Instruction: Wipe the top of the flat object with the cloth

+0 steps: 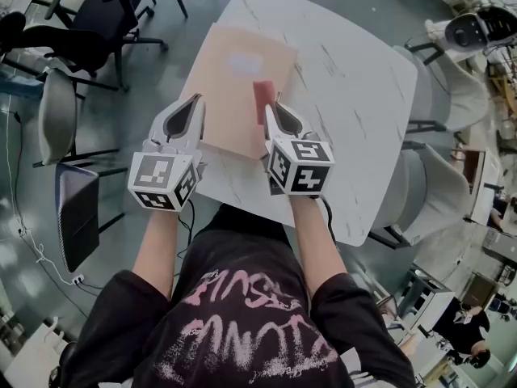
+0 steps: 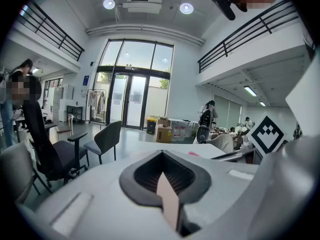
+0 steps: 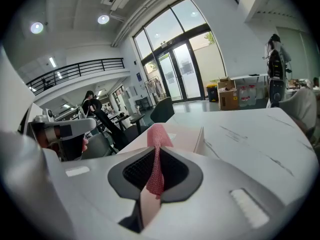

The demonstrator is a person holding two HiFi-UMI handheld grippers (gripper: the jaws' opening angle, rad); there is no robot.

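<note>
Nearest the person, the left gripper (image 1: 191,107) is sitting with its jaws together on nothing, just beside the left edge of the flat pale-pink board (image 1: 238,83), so it is not pinning anything down. Beside it, the right gripper (image 1: 275,111) is pinching the near end of a narrow folded red cloth (image 1: 262,97), whose free length is lying on the board's right half. The board itself is lying along the left edge of the white table (image 1: 355,95), toward the near-left corner. Since nothing is holding it, a firm stroke is likely risking a slide over that edge toward the office chairs (image 1: 97,23) beyond. The cloth, gripped at one end only, is also risking bunching up or pulling free.
</note>
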